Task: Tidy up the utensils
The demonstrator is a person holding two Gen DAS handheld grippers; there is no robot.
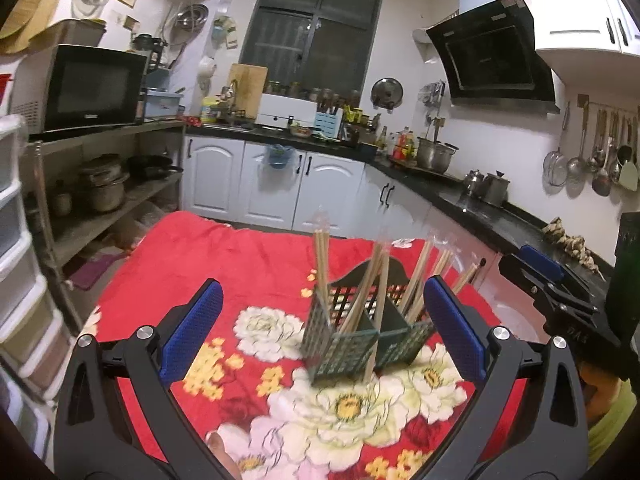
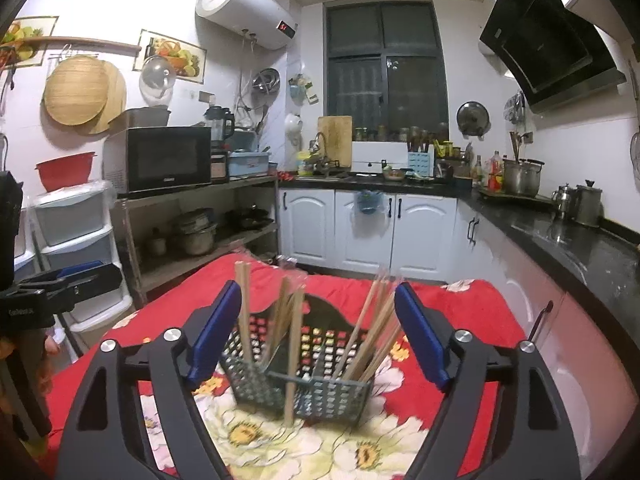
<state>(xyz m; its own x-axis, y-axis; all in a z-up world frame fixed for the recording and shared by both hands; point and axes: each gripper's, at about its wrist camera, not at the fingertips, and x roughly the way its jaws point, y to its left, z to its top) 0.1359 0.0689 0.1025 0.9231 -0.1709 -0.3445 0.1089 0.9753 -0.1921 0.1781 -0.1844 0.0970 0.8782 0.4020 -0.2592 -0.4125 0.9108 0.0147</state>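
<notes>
i see the green basket [image 2: 304,392] sitting on the red flower blanket [image 1: 248,264], with wooden chopsticks [image 2: 244,312] standing inside it. my left gripper [image 1: 320,328] is wide open and holds nothing. my right gripper [image 2: 318,332] is open too, empty, right near the basket.

A small kitchen is seen at night, its dark window [image 2: 385,68] set in white-tiled walls. White base cabinets [image 2: 366,232] are topped by a black counter [image 2: 580,236] running round the corner. A microwave [image 2: 160,160] is shelved at left, a water heater [image 2: 246,10] mounted high, a range hood [image 1: 494,54] at right, ladles [image 1: 592,156] hung beside it.
</notes>
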